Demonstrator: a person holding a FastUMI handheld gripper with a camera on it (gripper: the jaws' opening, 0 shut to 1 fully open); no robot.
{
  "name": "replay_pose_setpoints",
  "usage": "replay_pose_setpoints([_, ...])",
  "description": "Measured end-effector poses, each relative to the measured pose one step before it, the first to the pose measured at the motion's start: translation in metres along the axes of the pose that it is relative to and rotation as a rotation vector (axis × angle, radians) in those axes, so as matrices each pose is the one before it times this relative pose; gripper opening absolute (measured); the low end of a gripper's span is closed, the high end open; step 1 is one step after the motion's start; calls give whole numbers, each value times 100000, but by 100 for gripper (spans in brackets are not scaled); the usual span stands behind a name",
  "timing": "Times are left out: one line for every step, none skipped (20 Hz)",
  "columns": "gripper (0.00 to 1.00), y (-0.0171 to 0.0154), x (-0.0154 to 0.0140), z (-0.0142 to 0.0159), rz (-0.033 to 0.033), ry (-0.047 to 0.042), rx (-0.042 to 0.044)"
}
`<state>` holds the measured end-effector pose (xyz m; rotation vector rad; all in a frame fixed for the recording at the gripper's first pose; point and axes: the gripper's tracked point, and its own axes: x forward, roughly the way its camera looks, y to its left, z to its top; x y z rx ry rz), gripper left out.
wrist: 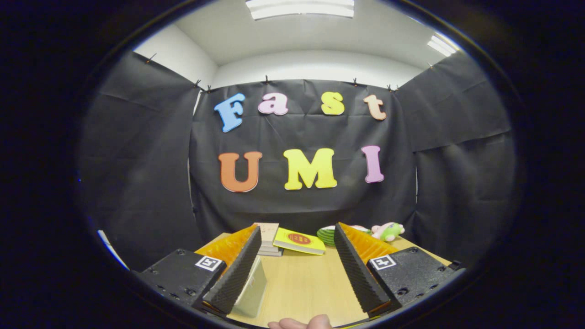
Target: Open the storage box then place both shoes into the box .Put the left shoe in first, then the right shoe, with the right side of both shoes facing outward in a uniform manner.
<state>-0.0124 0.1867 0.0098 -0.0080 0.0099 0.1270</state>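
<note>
2 gripper (297, 267) fingers (354, 269) spread wide above wooden table (306, 283), nothing between them; beyond lie a yellow book (299, 241), stacked books (268, 240) and plush toy (388, 231).

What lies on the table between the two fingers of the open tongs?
In the gripper view, the stretch between the fingers of the tongs is bare wooden table. Beyond them lies a yellow book; a fingertip shows at the near edge.
</note>
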Motion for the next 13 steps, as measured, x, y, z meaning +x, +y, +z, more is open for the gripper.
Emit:
replay_pose_setpoints([100, -420, -101, -79, -1145, -119, -367])
replay_pose_setpoints([100, -264, -88, -41, -739, -209, 121])
replay_pose_setpoints([100, 1, -61, 171, -427, -265, 502])
replay_pose_setpoints([100, 7, -46, 105, -183, -219, 654])
replay_pose_setpoints([100, 22, 56, 69, 171, 57, 737])
replay_pose_setpoints([100, 38, 25, 234, 306, -735, 726])
replay_pose_setpoints([100, 140, 91, 159, 644, -1291, 676])
replay_pose_setpoints([100, 300, 110, -14, 557, -322, 890])
replay_pose_setpoints([100, 104, 149, -413, 680, 431, 1391])
replay_pose_setpoints([100, 281, 240, -287, 693, 726, 1898])
replay_pose_setpoints([100, 202, 60, -24, 366, 281, 1177])
replay_pose_setpoints([100, 100, 173, 41, -92, 316, 73])
replay_pose_setpoints([100, 203, 36, 84, -1, -42, -466])
